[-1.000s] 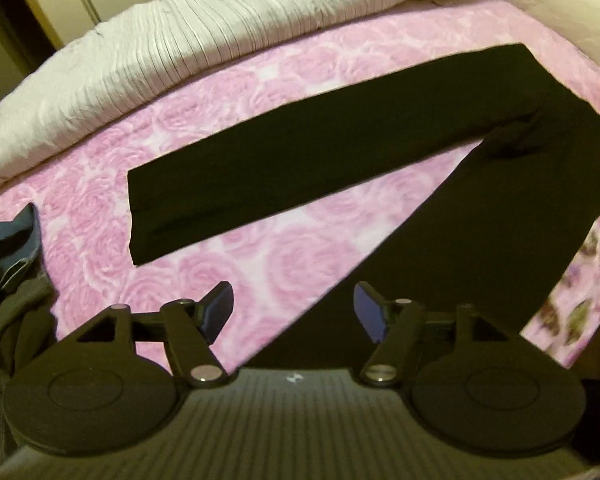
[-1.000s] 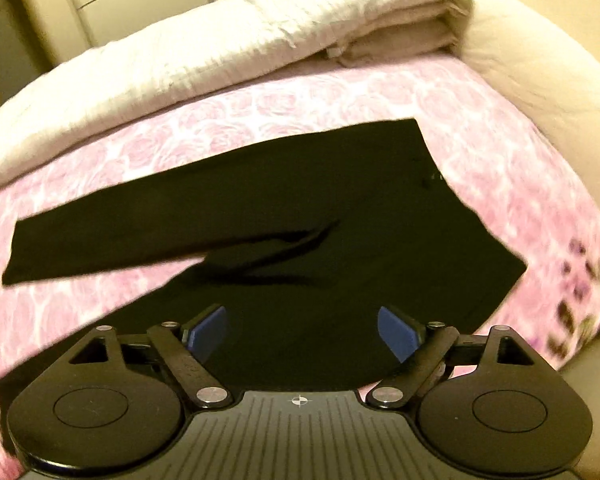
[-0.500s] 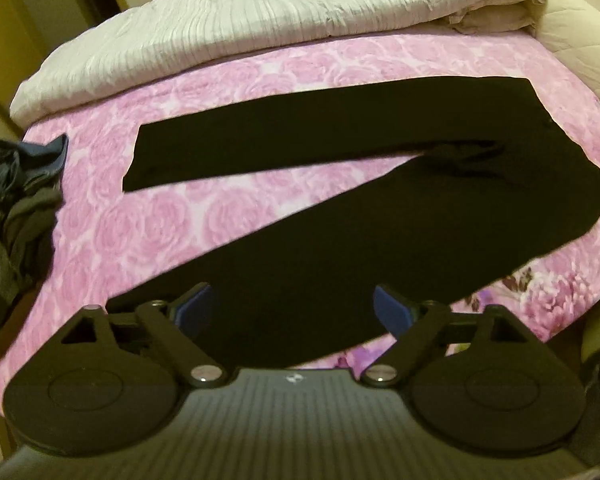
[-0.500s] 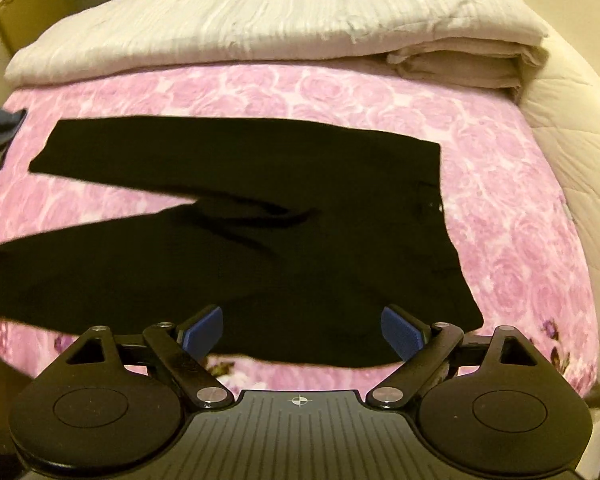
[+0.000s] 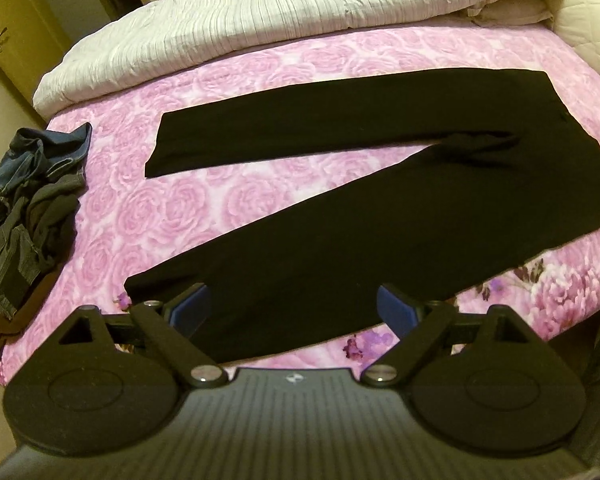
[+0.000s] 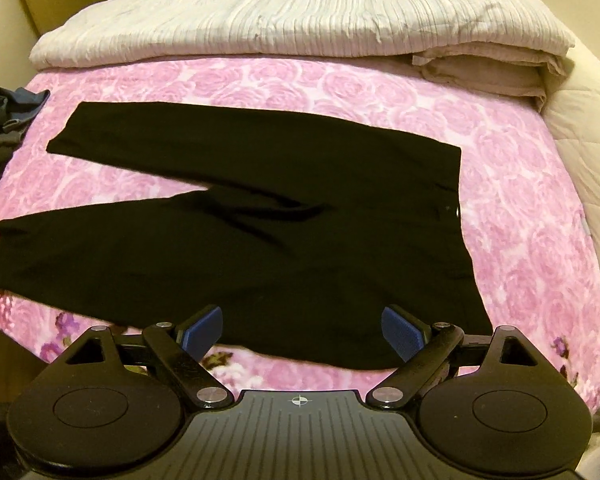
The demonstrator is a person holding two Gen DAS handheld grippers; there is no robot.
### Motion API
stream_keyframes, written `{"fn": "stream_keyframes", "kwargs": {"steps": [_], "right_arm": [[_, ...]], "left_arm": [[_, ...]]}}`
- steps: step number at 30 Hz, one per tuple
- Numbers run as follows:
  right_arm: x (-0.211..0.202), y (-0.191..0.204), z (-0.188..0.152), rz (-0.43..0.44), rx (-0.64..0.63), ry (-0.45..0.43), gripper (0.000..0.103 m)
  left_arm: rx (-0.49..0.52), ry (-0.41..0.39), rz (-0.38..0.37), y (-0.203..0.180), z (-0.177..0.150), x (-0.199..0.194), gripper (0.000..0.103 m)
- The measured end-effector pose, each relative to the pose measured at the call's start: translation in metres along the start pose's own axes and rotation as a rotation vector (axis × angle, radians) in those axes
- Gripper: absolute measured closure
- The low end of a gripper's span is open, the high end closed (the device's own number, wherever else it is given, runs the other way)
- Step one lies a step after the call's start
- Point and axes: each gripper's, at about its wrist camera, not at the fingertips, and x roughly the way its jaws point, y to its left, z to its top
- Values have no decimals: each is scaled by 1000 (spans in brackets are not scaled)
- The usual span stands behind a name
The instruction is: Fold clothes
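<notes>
A pair of black trousers (image 5: 380, 216) lies spread flat on the pink rose-patterned bedspread (image 5: 188, 216), legs splayed apart toward the left and the waist at the right. In the right wrist view the trousers (image 6: 284, 240) fill the middle of the bed. My left gripper (image 5: 292, 312) hovers above the near leg, open, nothing between its blue pads. My right gripper (image 6: 302, 330) hangs over the near edge of the hip and waist part, open too and holding nothing.
A heap of dark and denim clothes (image 5: 24, 208) sits at the bed's left edge. A folded white quilt (image 6: 300, 20) and beige blankets (image 6: 484, 72) lie along the far side. A cream padded side (image 6: 588, 152) rises on the right. Wooden cupboard doors (image 5: 8, 32) stand far left.
The left gripper's jaws have spread wider and its view has drawn back and swung, so both legs and the clothes heap show. The right view rolled level. The trousers lie unchanged.
</notes>
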Motion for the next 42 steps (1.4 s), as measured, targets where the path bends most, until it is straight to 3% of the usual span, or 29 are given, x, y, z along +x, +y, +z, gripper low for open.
{"fn": "stream_keyframes", "kwargs": {"steps": [10,18,22,26,31,32,39,42], "right_arm": [[16,-3,-20,1,-29,16,13],[42,14,-40,42,-109,39,13],[58,31,-51,-29,-241,-5,13],[74,52,-64,-140,-423,-46,13],[91,72,-75,-198,-498,-67,13],[96,76,-77,-206,-505,-70,13],[137,110,-84,-234,-568,-63,13],[149,118,-91,-244,-586,-65,13]], "left_arm": [[2,38,24,-2,-23,1,15],[10,52,89,11,-64,10,15],[140,44,133,21,-82,25,15],[396,24,192,22,-107,58,17],[652,25,224,28,-146,129,37],[685,22,232,29,-153,143,42],[800,-8,300,47,-179,211,48],[834,-25,302,54,-180,221,62]]}}
